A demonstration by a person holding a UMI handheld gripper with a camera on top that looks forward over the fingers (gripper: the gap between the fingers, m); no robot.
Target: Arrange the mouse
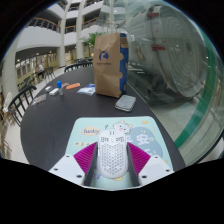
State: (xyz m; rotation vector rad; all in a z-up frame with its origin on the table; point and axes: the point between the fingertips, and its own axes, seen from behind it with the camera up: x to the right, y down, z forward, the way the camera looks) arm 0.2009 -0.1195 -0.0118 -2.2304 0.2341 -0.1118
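Observation:
A white perforated mouse (112, 158) sits between my gripper's (112, 150) two fingers, and the pink pads (86, 160) press on both of its sides. It is over the near part of a light blue mouse mat (92, 128) with cartoon print, which lies on the near side of a round black table (55, 118). I cannot tell whether the mouse touches the mat or hangs just above it.
Beyond the mat lie a small grey flat object (125, 102), a brown paper bag with a blue panel (110, 62), white papers (88, 90) and an orange item (72, 86). Dark chairs (20, 100) stand left of the table. A glass wall (175, 60) is to the right.

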